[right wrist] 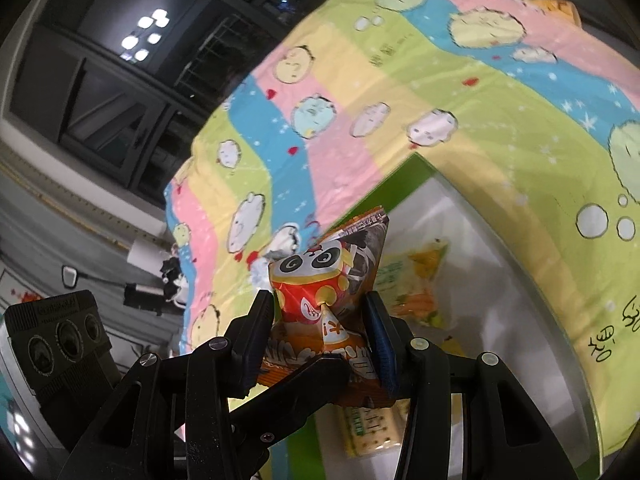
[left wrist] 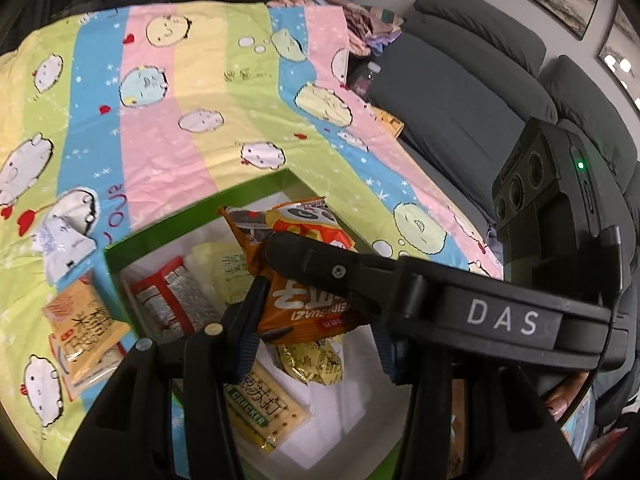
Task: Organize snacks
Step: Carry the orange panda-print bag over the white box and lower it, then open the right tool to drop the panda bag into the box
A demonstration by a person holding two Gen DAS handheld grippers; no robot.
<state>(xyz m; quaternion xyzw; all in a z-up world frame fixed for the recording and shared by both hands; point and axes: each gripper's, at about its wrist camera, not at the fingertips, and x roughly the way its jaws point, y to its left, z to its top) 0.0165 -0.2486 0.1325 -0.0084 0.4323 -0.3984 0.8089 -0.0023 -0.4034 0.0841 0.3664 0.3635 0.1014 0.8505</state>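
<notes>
Now the orange panda snack packet [right wrist: 332, 292] is clamped between the fingers of the right hand-held gripper [right wrist: 320, 320], above the green-rimmed box [left wrist: 256, 188] on the striped cartoon cloth [left wrist: 192, 92]. The left hand-held gripper [left wrist: 316, 344] is pressed on the same packet's lower end; other snacks are seen inside.

The right gripper [right wrist: 318, 336] squeezes a puffy orange snack bag with a panda face [right wrist: 326, 284] between its two black fingers [right wrist: 256, 336] — right above a green box with white inside [right wrist: 416, 168] on the striped cartoon cloth [right wrist: 500, 92].
</notes>
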